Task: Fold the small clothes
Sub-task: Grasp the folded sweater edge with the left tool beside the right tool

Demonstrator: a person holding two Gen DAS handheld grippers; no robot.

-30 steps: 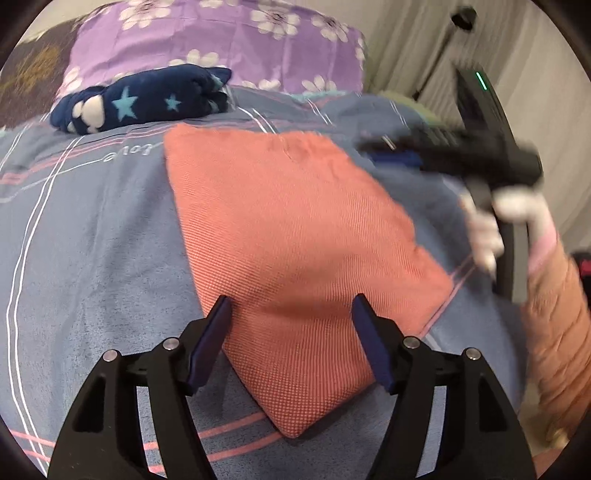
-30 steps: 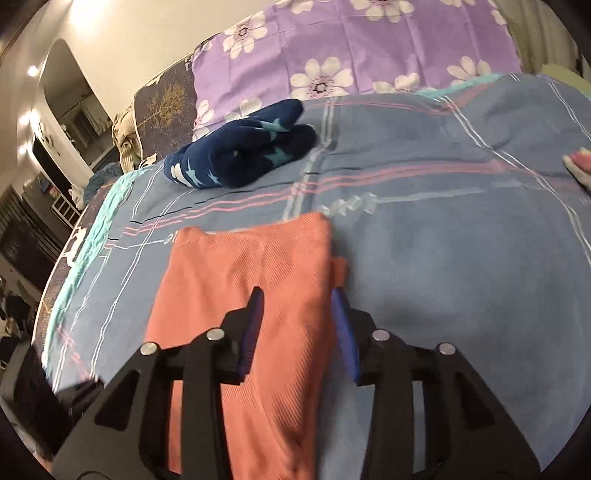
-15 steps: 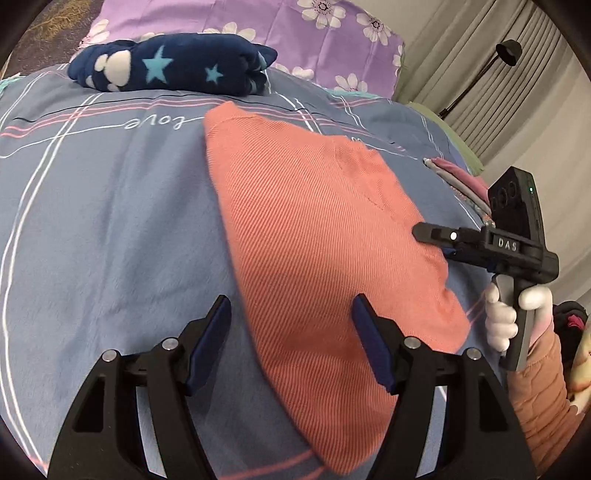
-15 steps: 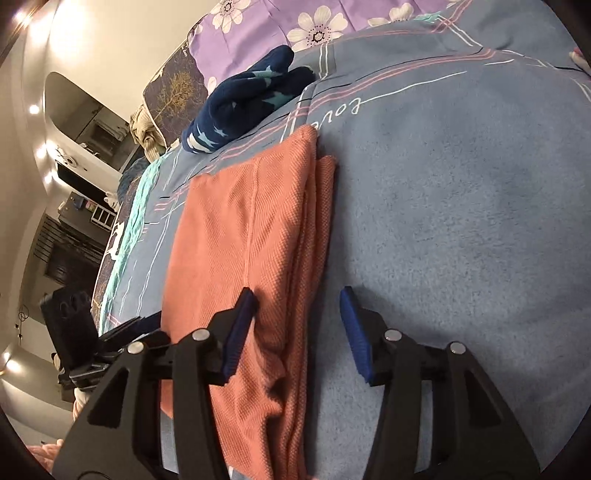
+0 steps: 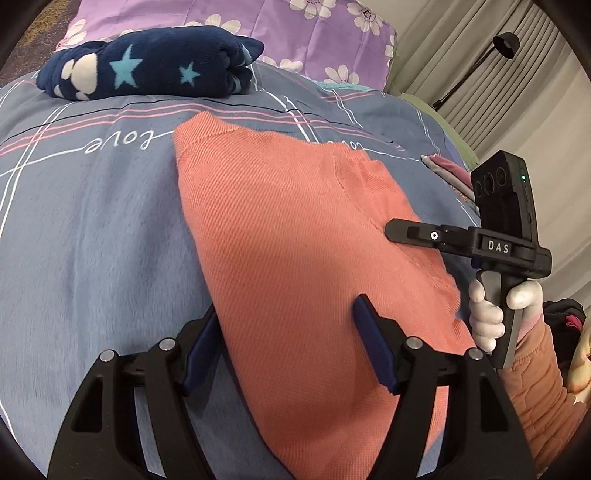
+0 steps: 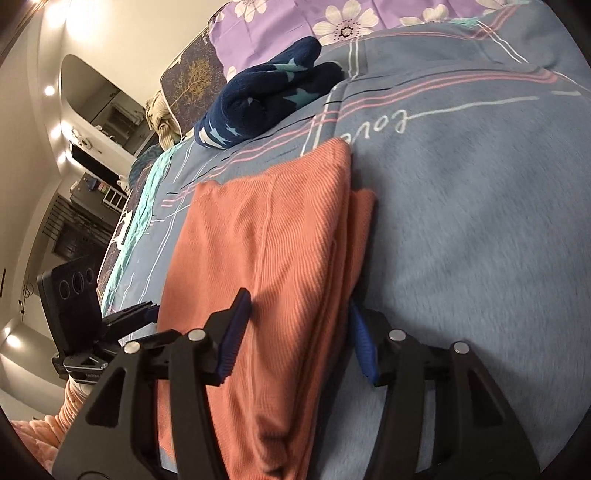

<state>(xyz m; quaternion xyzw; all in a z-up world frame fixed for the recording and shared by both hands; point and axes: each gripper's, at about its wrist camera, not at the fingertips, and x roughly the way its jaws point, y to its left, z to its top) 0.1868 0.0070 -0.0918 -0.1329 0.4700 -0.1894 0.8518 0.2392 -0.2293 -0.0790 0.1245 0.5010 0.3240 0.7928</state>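
A salmon-orange knit garment (image 5: 291,236) lies folded in layers on the blue-grey bedspread (image 5: 92,229); it also shows in the right wrist view (image 6: 266,251). My left gripper (image 5: 284,328) is open, its fingers straddling the garment's near left edge. My right gripper (image 6: 299,314) is open, straddling the layered right edge of the garment. The right gripper's body also shows in the left wrist view (image 5: 480,243) at the garment's right side, and the left gripper shows in the right wrist view (image 6: 122,317) at the far left.
A folded navy fleece with stars (image 5: 147,70) lies at the head of the bed by purple flowered pillows (image 5: 295,26). A small pink-striped garment (image 5: 447,170) lies at the right. Curtains and a floor lamp (image 5: 506,40) stand beyond the bed.
Both grippers have moved in lower and closer onto the garment's opposite edges. The right gripper's jaws have opened wider and now straddle the layered edge.
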